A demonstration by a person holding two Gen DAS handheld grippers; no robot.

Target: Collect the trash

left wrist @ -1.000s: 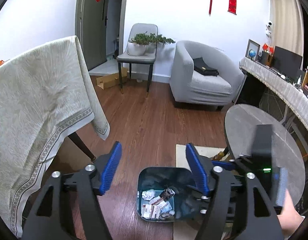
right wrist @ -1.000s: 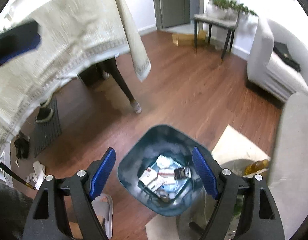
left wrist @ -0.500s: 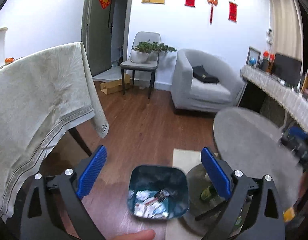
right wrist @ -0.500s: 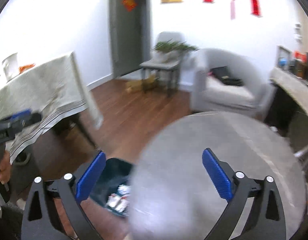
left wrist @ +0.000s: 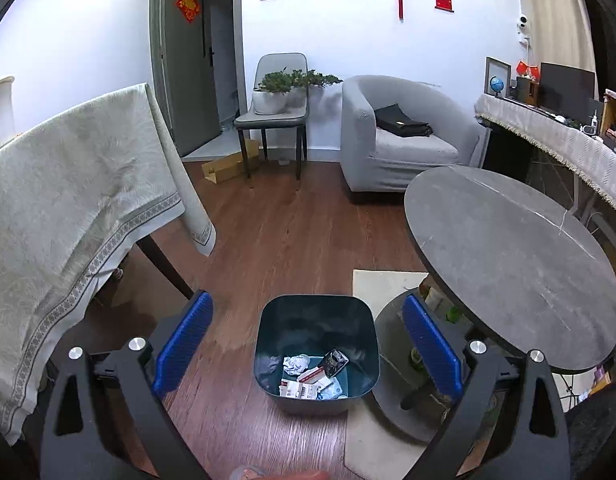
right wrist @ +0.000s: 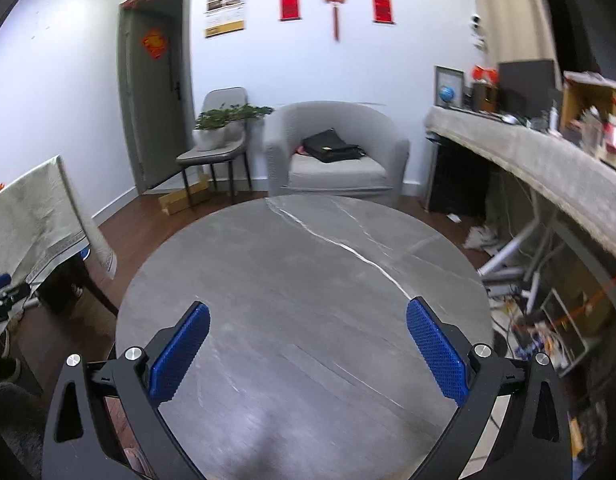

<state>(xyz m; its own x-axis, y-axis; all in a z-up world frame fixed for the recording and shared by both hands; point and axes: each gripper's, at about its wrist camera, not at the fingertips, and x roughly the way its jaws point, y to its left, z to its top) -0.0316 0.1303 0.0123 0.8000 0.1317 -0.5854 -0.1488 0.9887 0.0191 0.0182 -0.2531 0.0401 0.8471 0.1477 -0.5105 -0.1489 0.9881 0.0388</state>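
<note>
Drop looks done: left gripper [left wrist: 308, 344] gapes empty over the bin [left wrist: 316, 354] (wrappers inside), right gripper [right wrist: 307, 350], also wide and empty, over the seemingly bare desk [right wrist: 308, 264]; next, find more trash.

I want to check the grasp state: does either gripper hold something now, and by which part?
Nothing is held. The left gripper is open above the trash bin, and the right gripper is open over the round table, with nothing between the pads.

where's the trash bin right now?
In the left wrist view the trash bin stands on the wood floor at lower centre, framed between the open left gripper, just left of the round grey table and its base. Not visible from the right wrist.
</note>
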